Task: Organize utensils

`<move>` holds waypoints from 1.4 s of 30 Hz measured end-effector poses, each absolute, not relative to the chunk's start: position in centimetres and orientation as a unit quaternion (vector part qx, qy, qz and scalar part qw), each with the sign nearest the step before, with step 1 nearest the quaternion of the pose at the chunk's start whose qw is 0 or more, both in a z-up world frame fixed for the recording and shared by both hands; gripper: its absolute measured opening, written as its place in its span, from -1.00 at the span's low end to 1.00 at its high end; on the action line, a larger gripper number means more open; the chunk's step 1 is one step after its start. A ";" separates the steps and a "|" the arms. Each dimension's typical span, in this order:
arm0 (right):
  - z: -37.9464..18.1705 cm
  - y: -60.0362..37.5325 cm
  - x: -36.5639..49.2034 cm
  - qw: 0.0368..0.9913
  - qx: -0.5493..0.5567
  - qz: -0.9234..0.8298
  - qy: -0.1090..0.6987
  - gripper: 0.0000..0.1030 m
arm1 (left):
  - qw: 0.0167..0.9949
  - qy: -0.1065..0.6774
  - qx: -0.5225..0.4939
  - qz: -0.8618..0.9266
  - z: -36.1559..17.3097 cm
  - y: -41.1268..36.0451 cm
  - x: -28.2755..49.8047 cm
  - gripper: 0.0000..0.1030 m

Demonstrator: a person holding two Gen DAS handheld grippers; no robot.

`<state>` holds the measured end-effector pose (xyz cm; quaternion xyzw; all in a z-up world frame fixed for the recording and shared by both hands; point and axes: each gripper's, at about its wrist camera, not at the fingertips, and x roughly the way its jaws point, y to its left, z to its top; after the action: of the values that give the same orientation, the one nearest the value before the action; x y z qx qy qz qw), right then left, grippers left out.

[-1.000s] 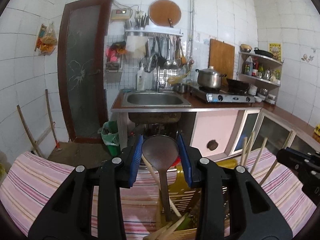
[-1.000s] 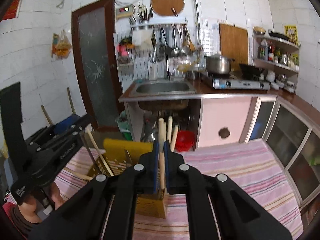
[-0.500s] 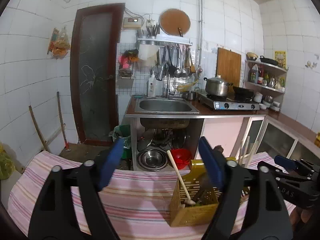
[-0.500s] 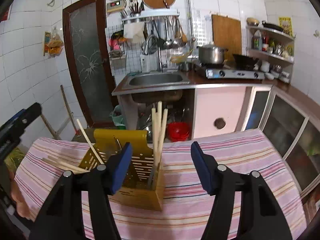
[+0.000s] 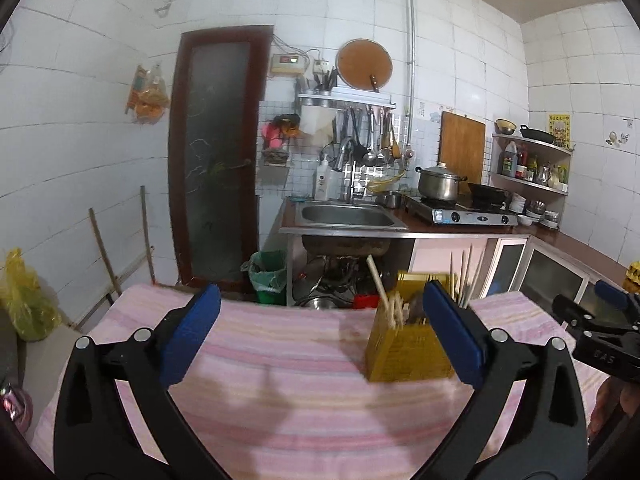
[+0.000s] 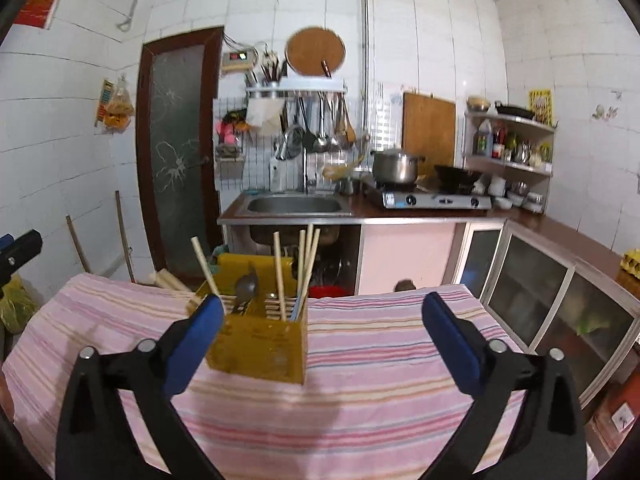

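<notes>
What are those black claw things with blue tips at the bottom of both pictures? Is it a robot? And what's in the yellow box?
No robot here. A person holds one grabbing tool in each hand, and each tool carries a small camera looking out along its jaws. One picture comes from the left gripper, the other from the right gripper. The blue parts are soft pads. Both sets of jaws have just been opening and now stand wide apart with nothing between them, so nothing is held. On the striped pink cloth stands a yellow utensil holder. Sticking up out of it are wooden chopsticks and a metal spoon. Behind is a kitchen with a sink and a stove.
</notes>
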<state>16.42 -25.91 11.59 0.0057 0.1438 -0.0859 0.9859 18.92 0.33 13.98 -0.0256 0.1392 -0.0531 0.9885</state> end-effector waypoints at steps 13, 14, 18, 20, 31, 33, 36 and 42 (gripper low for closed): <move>1.6 -21.6 6.9 0.986 0.017 -0.061 0.154 0.91 | 0.982 0.186 -0.010 -0.028 4.0 1.3 9.5 0.90; 0.9 -21.6 6.7 0.985 0.021 -0.059 0.160 0.91 | 0.983 0.184 -0.008 -0.024 3.4 1.3 8.9 0.90; -0.9 -21.5 5.4 0.986 0.024 -0.069 0.152 0.91 | 0.985 0.172 0.007 -0.013 1.6 1.3 7.4 0.90; -1.6 -21.4 5.1 0.986 0.020 -0.072 0.151 0.91 | 0.987 0.163 0.008 -0.006 0.8 1.5 7.0 0.90; -2.2 -21.0 3.8 0.988 0.014 -0.079 0.132 0.91 | 0.988 0.149 -0.023 0.015 -0.9 3.4 6.4 0.90; -2.2 -20.8 3.7 0.988 0.011 -0.080 0.129 0.91 | 0.989 0.144 -0.023 0.018 -0.8 3.3 6.3 0.90; -2.2 -20.5 3.2 0.989 0.005 -0.083 0.122 0.91 | 0.991 0.132 -0.015 0.020 -0.7 3.0 5.9 0.90; -2.2 -20.4 2.8 0.990 0.004 -0.082 0.113 0.91 | 0.993 0.117 -0.002 0.021 -0.4 2.4 5.2 0.90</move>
<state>2.80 -20.36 -2.24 0.0041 0.1128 -0.0819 0.9902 5.17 2.36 -0.45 -0.0023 0.1173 0.0208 0.9929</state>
